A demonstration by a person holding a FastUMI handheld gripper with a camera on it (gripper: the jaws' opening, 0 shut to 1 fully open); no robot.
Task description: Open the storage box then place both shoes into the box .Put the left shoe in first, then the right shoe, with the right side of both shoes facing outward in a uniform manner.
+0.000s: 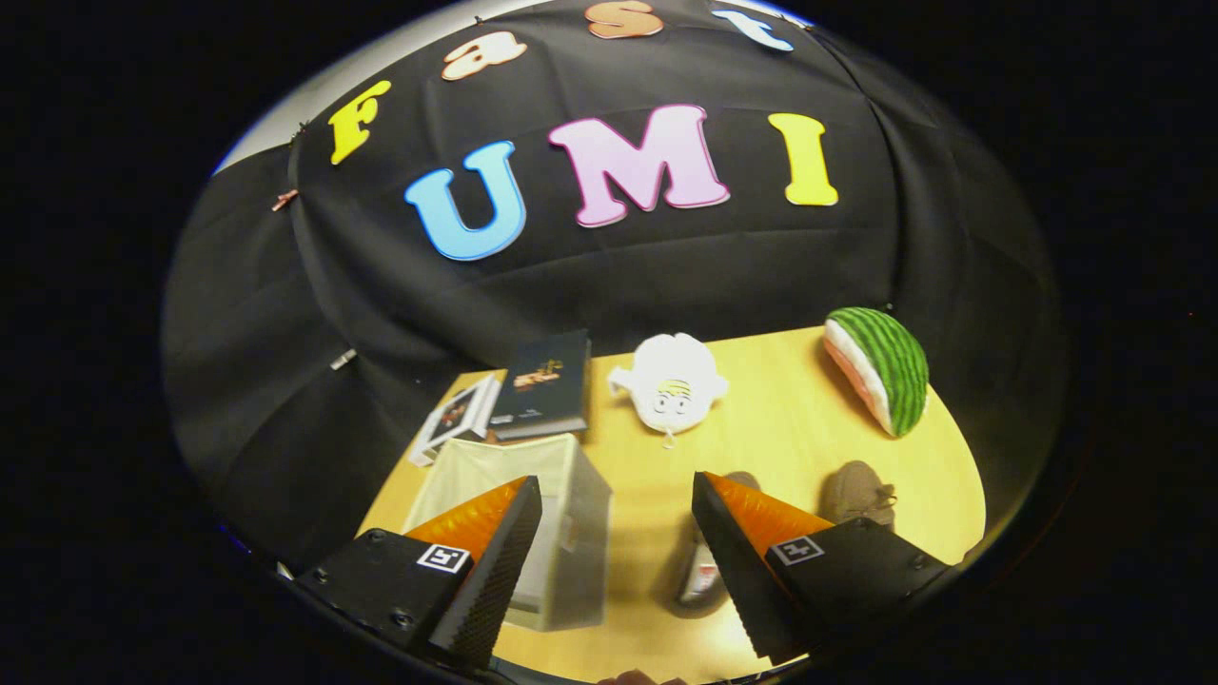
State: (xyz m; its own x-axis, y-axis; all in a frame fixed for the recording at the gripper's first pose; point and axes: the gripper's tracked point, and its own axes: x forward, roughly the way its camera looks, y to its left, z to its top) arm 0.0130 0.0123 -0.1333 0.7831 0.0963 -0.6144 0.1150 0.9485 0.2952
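gripper (617,533) fingers spread wide, holding nothing, above one storage box (571,533) and two shoes (856,493).

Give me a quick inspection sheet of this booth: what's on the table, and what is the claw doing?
Surface: wooden table.
Job's things: storage box under the left finger; two shoes by the right finger, outside the box.
Clutter: dark book, framed picture, white plush toy, watermelon-slice plush.
Grippers: claw open, holding nothing.
Cables: nothing seen.
Surroundings: black cloth wall.
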